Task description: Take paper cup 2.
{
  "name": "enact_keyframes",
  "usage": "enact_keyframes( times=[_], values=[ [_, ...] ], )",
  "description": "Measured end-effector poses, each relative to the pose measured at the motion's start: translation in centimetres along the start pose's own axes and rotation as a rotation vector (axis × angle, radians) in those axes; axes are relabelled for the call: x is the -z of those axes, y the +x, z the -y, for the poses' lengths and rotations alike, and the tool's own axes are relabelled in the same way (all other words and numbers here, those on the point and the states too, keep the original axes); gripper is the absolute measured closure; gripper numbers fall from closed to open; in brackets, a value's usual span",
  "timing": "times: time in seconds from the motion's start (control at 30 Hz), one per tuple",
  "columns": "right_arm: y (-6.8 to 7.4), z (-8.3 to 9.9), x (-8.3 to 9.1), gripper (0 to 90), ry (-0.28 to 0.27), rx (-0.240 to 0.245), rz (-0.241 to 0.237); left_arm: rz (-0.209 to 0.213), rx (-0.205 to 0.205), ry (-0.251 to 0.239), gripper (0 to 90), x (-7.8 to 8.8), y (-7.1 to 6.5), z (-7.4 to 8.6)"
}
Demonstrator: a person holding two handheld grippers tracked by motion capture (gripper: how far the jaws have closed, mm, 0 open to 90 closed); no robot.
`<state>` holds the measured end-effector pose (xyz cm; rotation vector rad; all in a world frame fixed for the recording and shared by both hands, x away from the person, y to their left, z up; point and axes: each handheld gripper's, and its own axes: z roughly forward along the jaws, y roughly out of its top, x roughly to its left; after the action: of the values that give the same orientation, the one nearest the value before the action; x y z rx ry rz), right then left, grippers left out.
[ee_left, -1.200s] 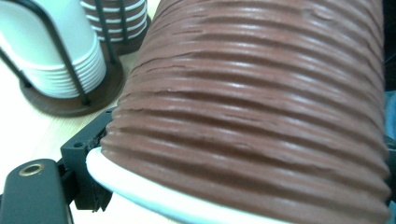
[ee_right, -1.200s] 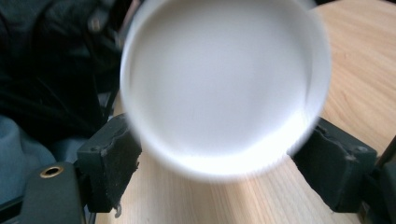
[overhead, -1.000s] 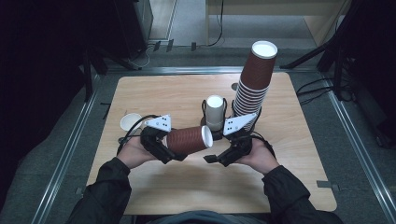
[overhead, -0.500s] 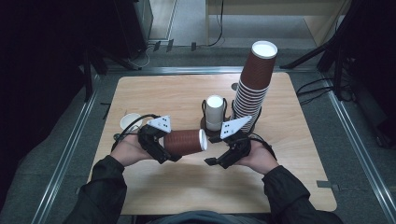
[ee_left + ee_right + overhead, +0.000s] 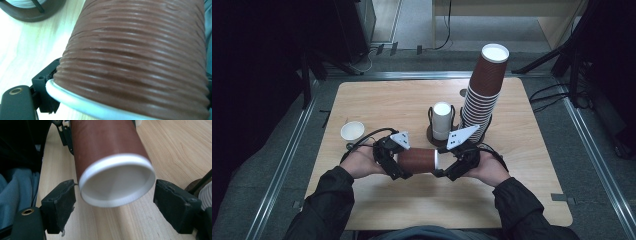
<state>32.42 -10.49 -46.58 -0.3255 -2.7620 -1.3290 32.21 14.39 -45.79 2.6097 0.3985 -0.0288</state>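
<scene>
Brown cup | L gripper clamps it | R gripper wide, pads flank rim, no touch

Overhead shot is pretty dim, the floor around the bench sinks into near black while the wood itself catches soft light from above. Both claw cams are way brighter. The brown cup sits so close it's soft, and its white rim smears slightly.
</scene>
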Motion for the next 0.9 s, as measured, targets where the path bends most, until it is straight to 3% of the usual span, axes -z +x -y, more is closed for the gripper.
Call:
enact_keyframes(
  times=[0.17, 0.63, 0.9],
  values=[
    [0.0, 0.1, -0.5, 18.2, 0.031, 0.031, 0.005, -0.005, -0.008, 0.053, 9.3, -1.0, -0.3, -0.8],
    [0.6, -0.1, -2.6, 17.6, 0.107, 0.045, -0.033, 0.011, -0.035, 0.074, 9.3, -1.9, -1.2, -1.9],
    [0.8, -0.2, -3.2, 19.4, 0.117, 0.072, -0.038, 0.009, -0.051, 0.086, 9.3, -2.4, -1.6, -2.3]
  ],
)
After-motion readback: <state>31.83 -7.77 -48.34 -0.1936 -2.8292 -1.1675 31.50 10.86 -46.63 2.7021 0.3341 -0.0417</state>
